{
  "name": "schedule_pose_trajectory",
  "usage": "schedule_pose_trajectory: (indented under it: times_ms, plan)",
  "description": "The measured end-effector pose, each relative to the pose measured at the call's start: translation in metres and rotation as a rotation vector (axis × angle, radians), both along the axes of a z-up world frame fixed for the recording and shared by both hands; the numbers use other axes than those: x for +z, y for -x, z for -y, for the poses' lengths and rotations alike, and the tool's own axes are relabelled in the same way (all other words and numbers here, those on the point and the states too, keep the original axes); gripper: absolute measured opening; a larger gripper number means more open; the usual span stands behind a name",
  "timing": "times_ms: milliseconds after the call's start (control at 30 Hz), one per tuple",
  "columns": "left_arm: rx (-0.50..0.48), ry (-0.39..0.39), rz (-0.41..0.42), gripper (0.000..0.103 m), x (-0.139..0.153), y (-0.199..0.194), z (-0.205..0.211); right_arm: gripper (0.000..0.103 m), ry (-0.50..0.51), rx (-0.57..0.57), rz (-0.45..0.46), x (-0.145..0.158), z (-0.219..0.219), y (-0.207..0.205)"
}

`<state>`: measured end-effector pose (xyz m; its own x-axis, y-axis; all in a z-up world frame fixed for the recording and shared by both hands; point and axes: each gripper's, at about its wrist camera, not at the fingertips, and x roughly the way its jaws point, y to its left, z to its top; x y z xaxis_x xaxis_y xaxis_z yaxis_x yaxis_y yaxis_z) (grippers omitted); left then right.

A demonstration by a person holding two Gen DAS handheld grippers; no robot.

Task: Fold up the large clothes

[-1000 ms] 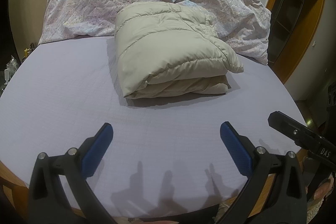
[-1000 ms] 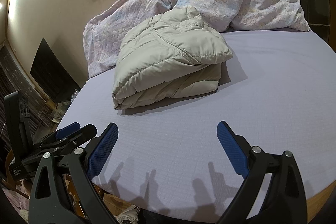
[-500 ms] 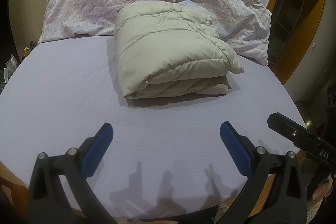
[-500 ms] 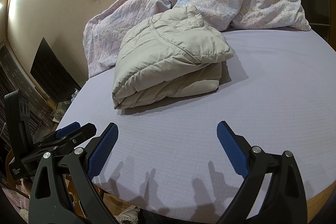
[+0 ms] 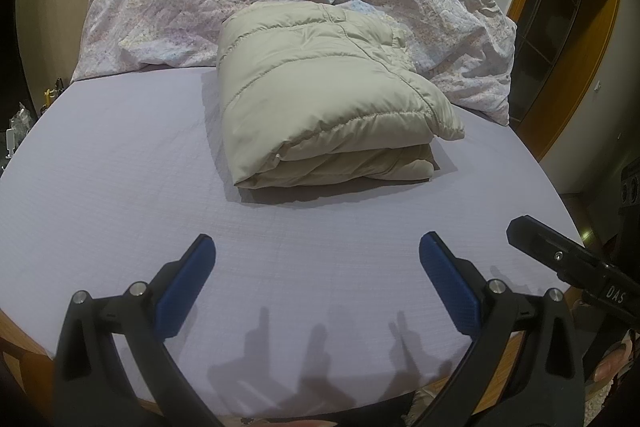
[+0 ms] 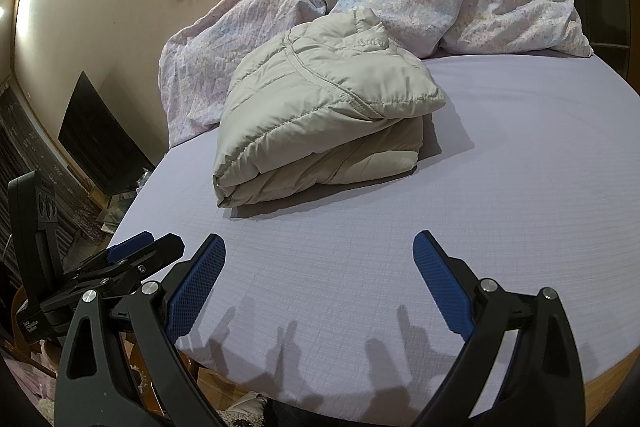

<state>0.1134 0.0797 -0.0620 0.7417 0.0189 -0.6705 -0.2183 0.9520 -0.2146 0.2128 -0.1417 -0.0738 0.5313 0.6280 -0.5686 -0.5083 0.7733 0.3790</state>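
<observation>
We look across a wide bed (image 5: 120, 187) under a smooth lilac sheet. A crumpled floral duvet (image 5: 200, 7) is heaped along its far side, touching the back of a beige puffer jacket (image 5: 320, 99), which lies folded in a thick bundle near the bed's middle. We judge the springy padding could push the top layer open, or slide it off, if nudged. Nothing lies between us and the jacket. Our left hand-held gripper (image 5: 316, 275) and right hand-held gripper (image 6: 320, 275) both hover over the near edge, jaws spread wide, gripping nothing, well apart from the jacket.
</observation>
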Motion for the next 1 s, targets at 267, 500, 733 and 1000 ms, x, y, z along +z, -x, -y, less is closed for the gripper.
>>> schedule_pose_trajectory:
  times_ms: [267, 500, 733, 1000]
  plan:
    - [-0.001, 0.002, 0.000, 0.101, -0.0003, 0.0000, -0.0007, 0.097, 0.000, -0.002, -0.001, -0.0003, -0.0022, 0.0011]
    - [-0.004, 0.002, 0.000, 0.101, -0.0008, -0.0014, 0.0001, 0.097, -0.001, -0.004, -0.002, -0.0004, -0.0024, 0.0011]
    - [-0.002, 0.003, -0.001, 0.101, -0.0007, -0.0012, 0.0005, 0.097, -0.002, -0.003, -0.003, -0.0012, -0.0022, 0.0001]
    - [-0.002, 0.004, -0.001, 0.101, -0.0007, -0.0020, 0.0017, 0.097, -0.003, -0.002, -0.003, -0.0016, -0.0024, -0.0001]
